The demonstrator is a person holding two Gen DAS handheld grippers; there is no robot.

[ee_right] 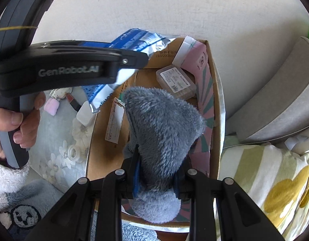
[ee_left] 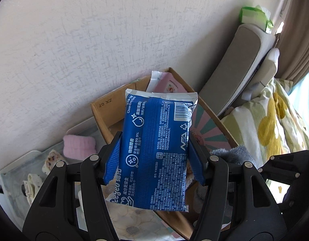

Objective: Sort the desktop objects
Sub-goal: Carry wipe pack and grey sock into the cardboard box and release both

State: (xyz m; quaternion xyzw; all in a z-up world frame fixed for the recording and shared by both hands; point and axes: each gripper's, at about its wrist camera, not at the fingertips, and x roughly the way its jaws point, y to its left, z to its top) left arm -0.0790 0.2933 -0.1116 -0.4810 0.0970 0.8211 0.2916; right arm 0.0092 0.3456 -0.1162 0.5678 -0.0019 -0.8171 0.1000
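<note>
Above the open cardboard box (ee_left: 106, 118), a blue wet-wipes pack (ee_left: 156, 150) is held upright by the left gripper (ee_left: 155, 156), its blue-padded fingers (ee_left: 114, 156) pinched against the two long sides of the pack. Inside the box, as seen from the right wrist, a fluffy grey-blue cloth (ee_right: 164, 132) is clamped at its lower part by the right gripper (ee_right: 157, 180), whose fingers (ee_right: 136, 178) are pressed almost together on the fabric, the rest of the cloth bulging up over them. Further items are listed in the box: a small clear plastic case (ee_right: 176, 82) with a printed label near the far wall, a pink packet (ee_right: 196, 56) leaning in the far right corner, a pink-and-teal striped sheet (ee_right: 207, 108) along the right wall, and a white label strip (ee_right: 114, 120) on the box floor. Left of the box, on the desk (ee_right: 54, 140) with its pale floral covering, a small pink item (ee_right: 51, 105), a white block (ee_right: 85, 114) and a white ring (ee_right: 74, 152) are recorded. In the left wrist view a pink folded cloth (ee_left: 79, 146) and wrapped sweets (ee_left: 52, 160) are noted in a pale tray (ee_left: 10, 170) beside the box. The left gripper handle is gripped by a hand (ee_right: 18, 124) with a white fleecy sleeve (ee_right: 8, 176). To the right, a striped bedcover with yellow shapes (ee_right: 274, 180) and a grey cushion (ee_right: 284, 100) are seen against the white wall (ee_left: 74, 40).
</note>
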